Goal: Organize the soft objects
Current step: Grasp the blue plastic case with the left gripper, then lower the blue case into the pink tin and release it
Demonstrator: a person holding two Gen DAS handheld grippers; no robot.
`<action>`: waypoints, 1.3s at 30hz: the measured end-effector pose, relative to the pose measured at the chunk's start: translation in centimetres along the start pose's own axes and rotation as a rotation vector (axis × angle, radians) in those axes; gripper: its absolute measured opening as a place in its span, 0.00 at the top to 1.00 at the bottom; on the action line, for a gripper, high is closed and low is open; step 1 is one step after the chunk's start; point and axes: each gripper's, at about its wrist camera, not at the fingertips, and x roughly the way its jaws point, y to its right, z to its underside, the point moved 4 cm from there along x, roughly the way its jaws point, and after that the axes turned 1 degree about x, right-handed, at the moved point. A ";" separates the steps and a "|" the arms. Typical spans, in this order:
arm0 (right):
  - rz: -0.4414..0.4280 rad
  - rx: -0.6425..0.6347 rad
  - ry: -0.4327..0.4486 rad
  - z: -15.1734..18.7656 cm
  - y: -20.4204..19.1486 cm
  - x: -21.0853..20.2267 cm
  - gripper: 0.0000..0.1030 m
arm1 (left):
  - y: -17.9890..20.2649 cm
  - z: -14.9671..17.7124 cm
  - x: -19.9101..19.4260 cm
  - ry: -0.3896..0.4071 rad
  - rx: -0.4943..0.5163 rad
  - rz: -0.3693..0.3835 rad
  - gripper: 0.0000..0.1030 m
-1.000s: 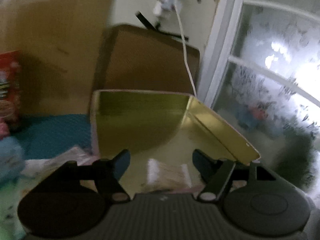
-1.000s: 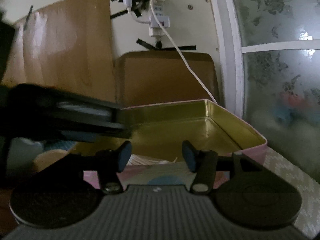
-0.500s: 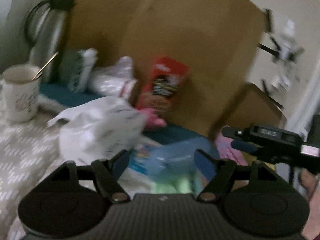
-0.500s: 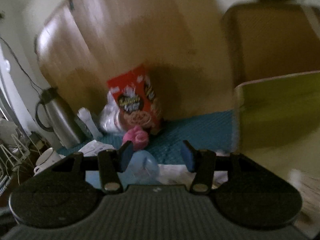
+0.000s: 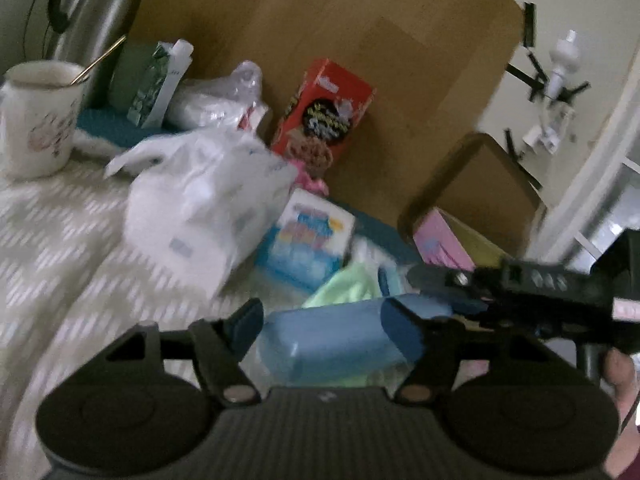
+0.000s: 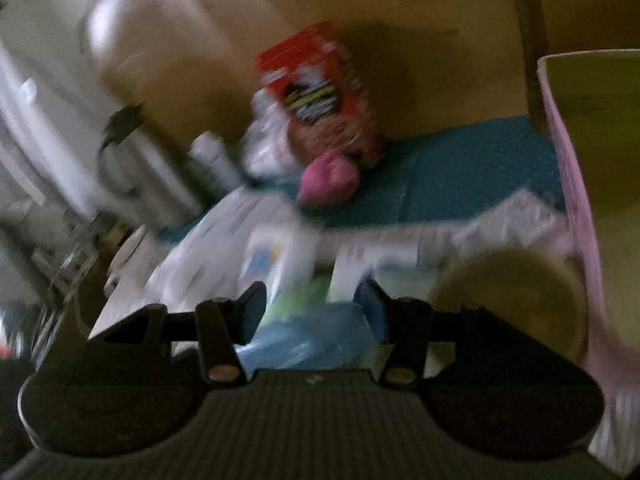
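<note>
I hold my left gripper (image 5: 324, 322) over the blue pack (image 5: 332, 344); its jaws have just narrowed around it but do not press yet. My right gripper (image 6: 310, 306) hangs half open, empty, near the pink tin (image 6: 576, 184), where soft things should go.

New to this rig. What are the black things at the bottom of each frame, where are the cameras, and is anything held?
No robot: a person holds a two-finger gripper in each hand, with a fisheye camera on each looking along its fingers. The black shapes are the left gripper and right gripper. The cloth-covered surface holds a blue soft packet, white plastic bag, red box, pink soft thing, mug and pink tin. Both grippers look open, with the blue packet in front of both; the blur hides any contact.
</note>
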 end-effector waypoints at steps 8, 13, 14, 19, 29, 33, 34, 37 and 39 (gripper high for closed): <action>-0.009 -0.133 0.011 9.5 -0.2 -5.3 0.45 | -0.4 3.9 -6.0 -0.019 0.098 0.019 0.15; 0.047 -0.269 0.067 11.1 -1.4 -6.5 0.36 | -1.1 2.7 -4.8 -0.052 0.039 0.040 0.15; 0.066 -0.305 0.066 10.9 -1.7 -5.9 0.35 | -1.2 2.7 -4.4 -0.068 0.032 0.048 0.15; 0.106 -0.442 0.030 10.4 -2.7 -3.2 0.23 | -0.8 3.2 -2.2 -0.135 0.024 0.047 0.15; 0.161 -0.453 0.022 11.1 -1.2 -2.7 0.26 | 4.6 5.0 1.2 -0.243 0.176 0.053 0.22; 0.244 -0.421 0.072 12.7 1.2 -6.6 0.26 | 9.3 6.9 3.4 -0.300 0.266 0.131 0.21; 0.274 -0.411 0.085 13.0 1.8 -7.5 0.26 | 10.6 7.3 4.0 -0.311 0.291 0.149 0.20; 0.366 -0.360 0.126 13.7 4.3 -10.6 0.26 | 14.8 8.7 6.3 -0.349 0.372 0.205 0.17; 0.418 -0.322 0.155 14.1 5.8 -12.3 0.26 | 17.6 9.5 7.8 -0.365 0.431 0.243 0.17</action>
